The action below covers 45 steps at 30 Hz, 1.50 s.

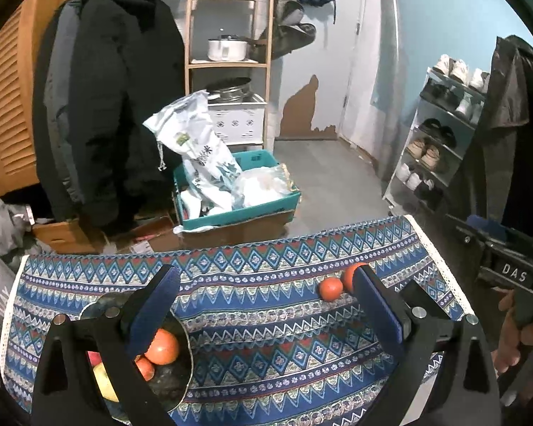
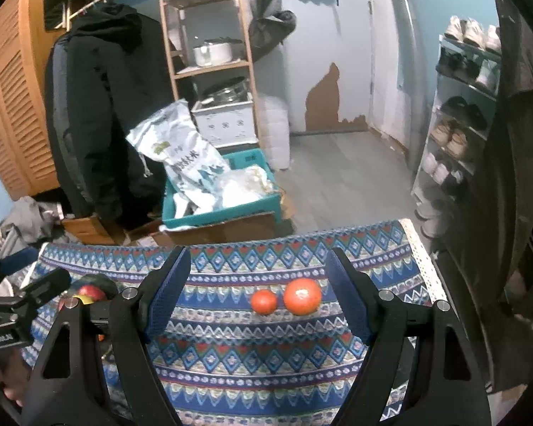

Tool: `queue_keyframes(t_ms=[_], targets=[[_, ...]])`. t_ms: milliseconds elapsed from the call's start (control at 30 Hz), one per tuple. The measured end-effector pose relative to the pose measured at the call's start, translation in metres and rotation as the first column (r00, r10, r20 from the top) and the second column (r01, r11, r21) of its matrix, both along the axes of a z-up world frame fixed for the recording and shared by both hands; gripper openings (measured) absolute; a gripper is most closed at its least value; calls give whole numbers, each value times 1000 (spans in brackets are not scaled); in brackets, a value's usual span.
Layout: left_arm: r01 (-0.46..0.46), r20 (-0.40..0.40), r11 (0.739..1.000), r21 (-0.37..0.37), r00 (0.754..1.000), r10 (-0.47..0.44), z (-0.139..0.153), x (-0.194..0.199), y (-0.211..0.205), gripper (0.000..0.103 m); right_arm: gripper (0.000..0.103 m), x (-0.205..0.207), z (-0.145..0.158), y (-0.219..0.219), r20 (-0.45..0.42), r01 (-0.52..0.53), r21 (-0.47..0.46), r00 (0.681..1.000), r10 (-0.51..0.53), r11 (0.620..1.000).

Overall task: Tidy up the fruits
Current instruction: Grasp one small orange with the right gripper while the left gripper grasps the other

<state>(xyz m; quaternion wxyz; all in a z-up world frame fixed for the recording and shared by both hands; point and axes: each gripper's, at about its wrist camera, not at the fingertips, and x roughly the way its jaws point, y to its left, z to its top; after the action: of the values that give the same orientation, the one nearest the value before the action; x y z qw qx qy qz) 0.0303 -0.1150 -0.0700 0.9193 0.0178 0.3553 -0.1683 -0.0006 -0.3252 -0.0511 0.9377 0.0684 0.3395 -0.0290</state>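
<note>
Left view: the left gripper [image 1: 266,305] hangs with jaws apart and empty beside the bowl [image 1: 181,372] at near left, where fruit is gathered

Right view: the right gripper [image 2: 263,294], jaws apart and empty, frames two tomatoes [image 2: 287,298] on the cloth [image 2: 266,365] further right, probably next for the bowl

Left wrist view: the left gripper's [image 1: 266,305] finger at 8 o'clock hides much of the dark bowl [image 1: 181,383] and its fruit; the other finger covers part of the larger tomato [image 1: 348,277] at 3 o'clock. Right wrist view: bowl at 9 o'clock mostly hidden.
</note>
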Motion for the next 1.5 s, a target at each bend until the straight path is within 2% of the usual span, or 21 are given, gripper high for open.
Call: queue_keyframes(t_ms=[200,433,700,800,1000,1200,1500], targets=[[22,-15,1000,22,1000,-21,-10,12,-23,99,79,10,-24,-25,-55,27,27,998,-26,999],[43,-37,998,39,998,-41,-28,35,-52,99,79,31,-40,-45,-113,21,-12,993,-22,1000],[64,-79,996,59,995,-59,-56,66,-79,99,79,67,-71,-59,-183,7,32,983,-1,999],[53,-119,997,55,992,-46,-73,81,-82,99,79,82,-88,-63,-224,-2,13,975,5,1000],[42,-209,996,75,978,-25,-117,110,-86,99,79,106,-130,-74,-314,-3,49,949,19,999],[34,-273,996,82,962,-11,-155,122,-88,99,79,118,-170,-70,-392,-22,48,919,39,999],[48,-335,996,73,942,-21,-186,131,-94,99,79,125,-212,-71,-465,-25,80,883,60,996]])
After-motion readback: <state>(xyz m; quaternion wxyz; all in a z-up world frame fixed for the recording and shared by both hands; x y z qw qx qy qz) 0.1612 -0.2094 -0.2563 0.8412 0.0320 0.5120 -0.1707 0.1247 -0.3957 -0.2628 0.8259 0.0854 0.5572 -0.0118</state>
